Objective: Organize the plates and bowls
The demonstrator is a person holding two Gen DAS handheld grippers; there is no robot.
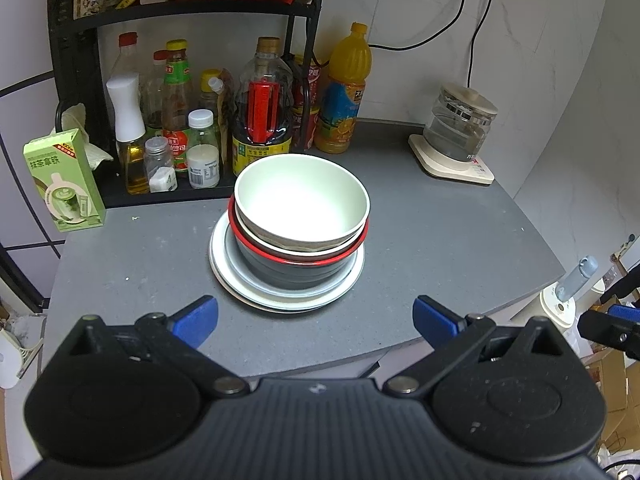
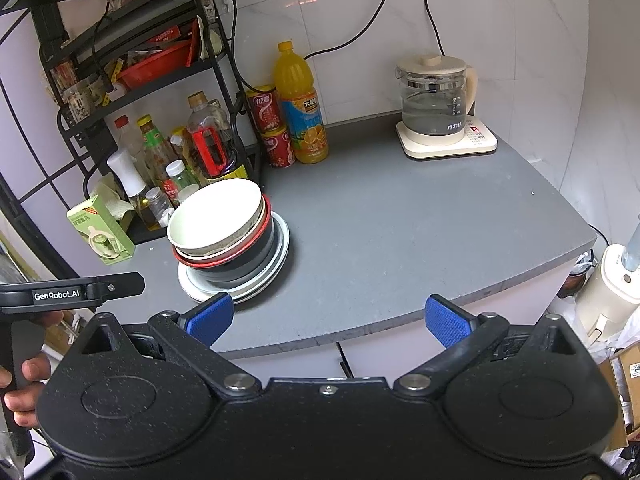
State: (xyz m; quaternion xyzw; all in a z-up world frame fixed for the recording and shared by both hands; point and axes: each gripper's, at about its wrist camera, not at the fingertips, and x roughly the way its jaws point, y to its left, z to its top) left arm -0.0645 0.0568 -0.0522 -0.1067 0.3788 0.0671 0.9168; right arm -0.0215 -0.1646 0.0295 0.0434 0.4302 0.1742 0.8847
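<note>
Both grippers, left (image 1: 315,320) and right (image 2: 328,320), are being held apart, empty, before stacked bowls (image 1: 301,200) on plates (image 1: 256,296).

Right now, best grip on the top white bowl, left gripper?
Probably pinch the near rim of the white bowl, one finger inside, one outside, coming from above. It sits nested, slightly tilted, in the red-rimmed bowl, so only its rim is exposed. The left gripper is open.
</note>
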